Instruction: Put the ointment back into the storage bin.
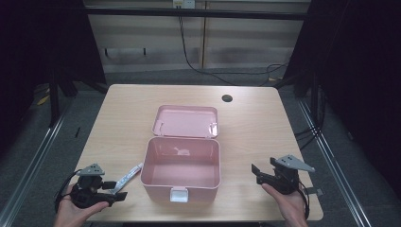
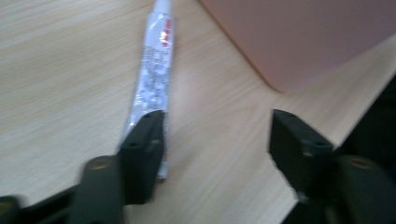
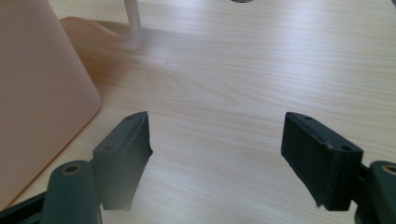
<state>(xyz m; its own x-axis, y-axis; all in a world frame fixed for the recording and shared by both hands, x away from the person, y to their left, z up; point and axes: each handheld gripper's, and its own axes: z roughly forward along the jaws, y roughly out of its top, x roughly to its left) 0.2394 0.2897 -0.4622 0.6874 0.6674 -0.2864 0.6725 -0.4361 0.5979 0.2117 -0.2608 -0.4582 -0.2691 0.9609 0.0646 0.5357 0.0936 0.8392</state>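
Note:
A pink box [image 1: 182,170] stands open in the middle of the table, its lid [image 1: 186,121] folded back flat behind it. A white tube [image 1: 128,176] with printed text lies on the wood just left of the box. My left gripper [image 1: 118,190] is open at the tube's near end; in the left gripper view the tube [image 2: 154,74] runs past the left jaw, while the gap between the jaws holds bare wood. My right gripper [image 1: 257,174] is open to the right of the box, nothing between its jaws [image 3: 217,154].
A round cable hole [image 1: 227,98] sits near the table's far right corner. The box's wall [image 3: 37,93] is close on the left in the right gripper view. Metal rails run along both sides of the table [image 1: 265,123].

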